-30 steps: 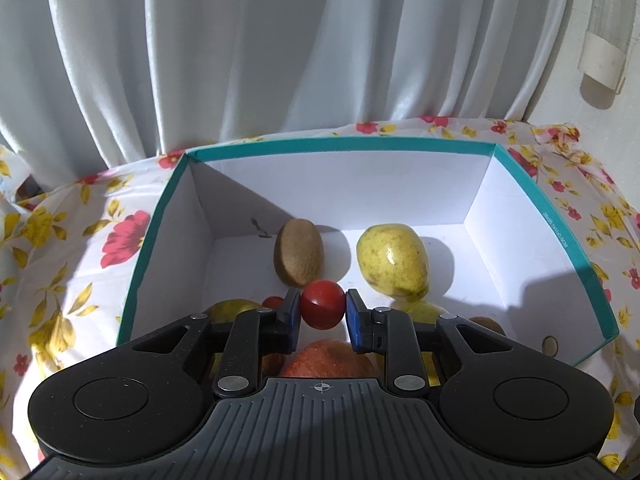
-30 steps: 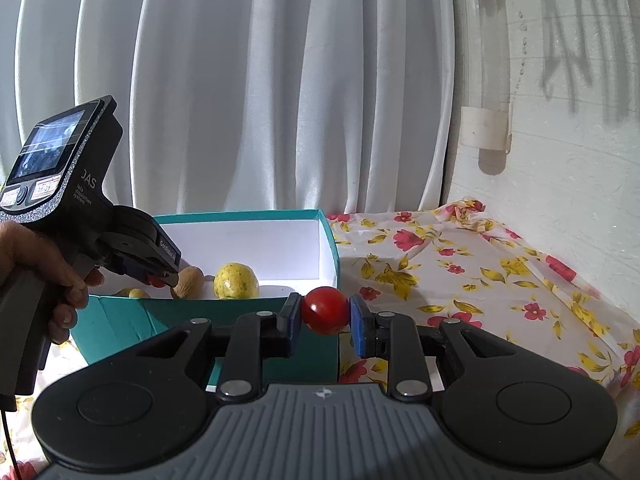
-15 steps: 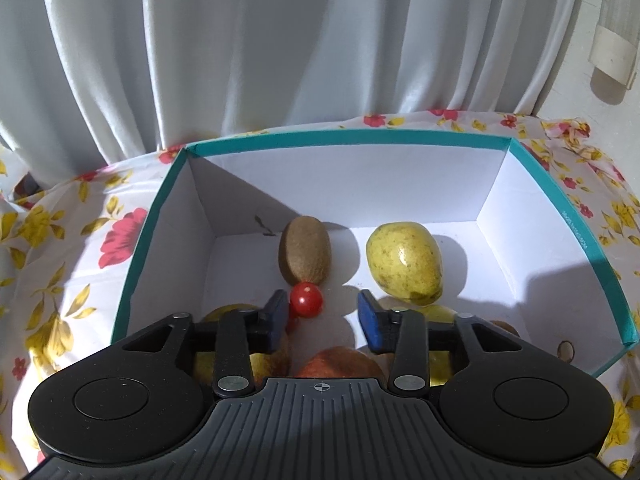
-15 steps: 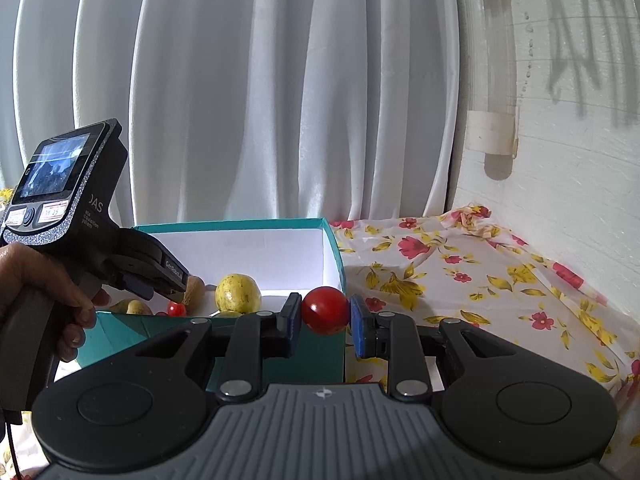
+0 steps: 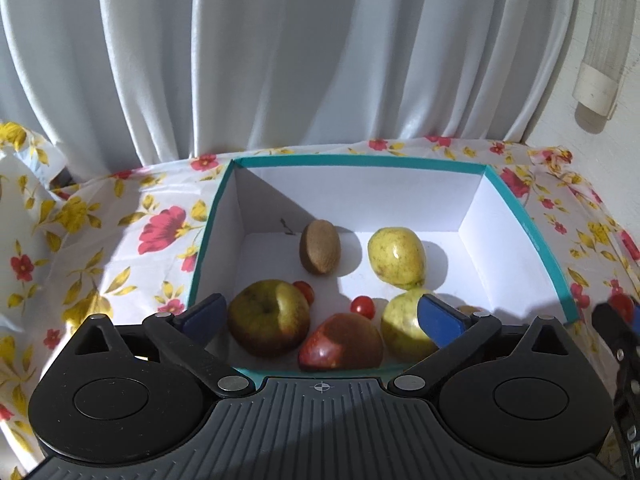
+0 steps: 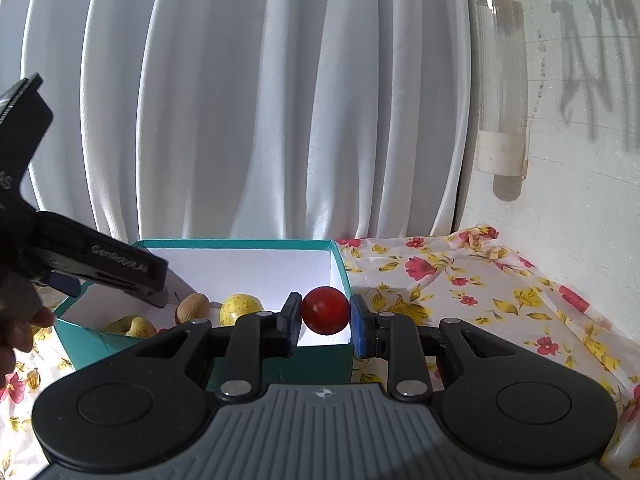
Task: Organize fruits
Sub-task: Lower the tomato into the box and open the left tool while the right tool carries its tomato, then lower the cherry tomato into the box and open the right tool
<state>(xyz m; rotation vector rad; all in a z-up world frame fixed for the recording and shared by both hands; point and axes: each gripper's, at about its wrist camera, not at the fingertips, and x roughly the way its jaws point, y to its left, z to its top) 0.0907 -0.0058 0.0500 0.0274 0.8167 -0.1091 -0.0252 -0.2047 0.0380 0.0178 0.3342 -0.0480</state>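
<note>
Left claw (image 5: 320, 316) spread wide over the near edge of the teal box (image 5: 360, 160) — jaws just opened, nothing between the blue pads (image 5: 436, 316), no fruit gripped. Directly beyond the gap, at twelve o'clock, a small cherry tomato (image 5: 363, 306) lying loose on the white floor of the box. At eleven o'clock from it, a second small tomato (image 5: 304, 290), half hidden behind a yellow-green apple (image 5: 269, 318). Just below the loose tomato, at six o'clock, a red apple (image 5: 340, 346) against the near wall. At three o'clock, a pale green fruit (image 5: 400, 328), partly behind the right pad. Farther back: a kiwi (image 5: 320, 246) at eleven o'clock and a yellow pear-like fruit (image 5: 396, 256) at one o'clock, apart from each other. Box set on a bench covered by a floral cloth (image 5: 120, 240), white curtain (image 5: 280, 60) behind.

Right claw (image 6: 325, 316) clamped on another red tomato (image 6: 325, 310) — pads pressing on both its sides, held in the air at the near right corner of the box, about level with the rim. Seen from this side at nine o'clock: the left claw's body angled down into the box, a hand (image 6: 16, 332) on its grip at the frame edge. On the wall at two o'clock, a clear plastic tube (image 6: 502, 92).
</note>
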